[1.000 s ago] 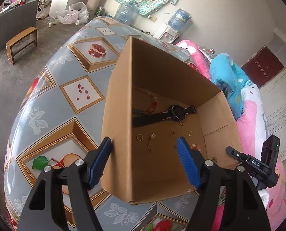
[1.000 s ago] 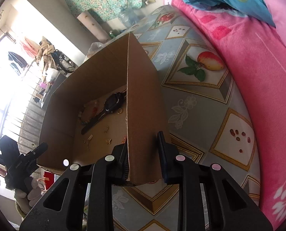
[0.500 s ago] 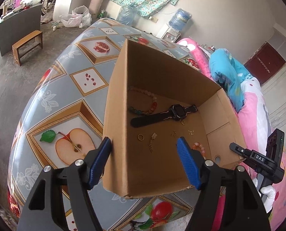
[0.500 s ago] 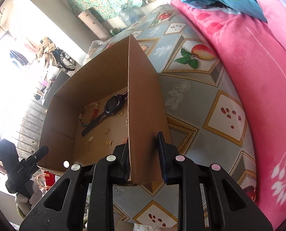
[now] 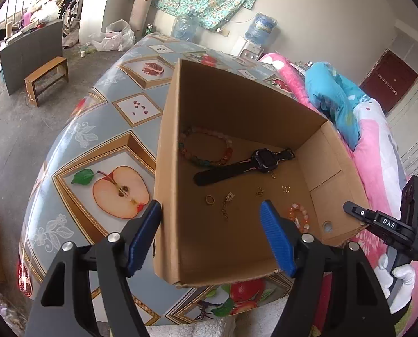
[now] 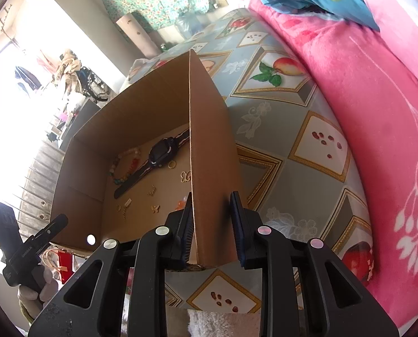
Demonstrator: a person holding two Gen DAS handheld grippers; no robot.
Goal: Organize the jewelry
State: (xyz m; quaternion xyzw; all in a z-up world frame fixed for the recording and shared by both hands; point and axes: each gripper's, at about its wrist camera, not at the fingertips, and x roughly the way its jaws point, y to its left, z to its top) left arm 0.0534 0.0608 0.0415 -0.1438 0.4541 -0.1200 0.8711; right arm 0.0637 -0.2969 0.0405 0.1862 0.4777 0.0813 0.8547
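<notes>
In the left wrist view, the left gripper [image 5: 210,210] is hanging over the near left corner of the box [image 5: 237,106]. Its jaws are opening, and the left wall is standing between them. One blue pad [image 5: 144,238] is sitting just outside that wall and the other is well inside the box, touching nothing. The box is resting on the table [image 5: 110,129]. On its floor, a watch [image 5: 262,160] is lying beside a bead bracelet [image 5: 206,148], with a ring [image 5: 209,199], a chain [image 5: 225,207] and a small bracelet [image 5: 300,217] nearer the camera. At the right edge, a gloved hand [image 5: 400,278] is holding the right gripper [image 5: 383,224].

In the right wrist view, the right gripper [image 6: 211,199] is straddling the right wall of the box [image 6: 141,112] with its jaws narrow. The inner pad is lying against the cardboard, but I cannot tell whether the outer one is pressing on it. The watch [image 6: 159,154] is lying inside, near that wall. A pink blanket [image 6: 377,112] is bordering the table [image 6: 293,151].
</notes>
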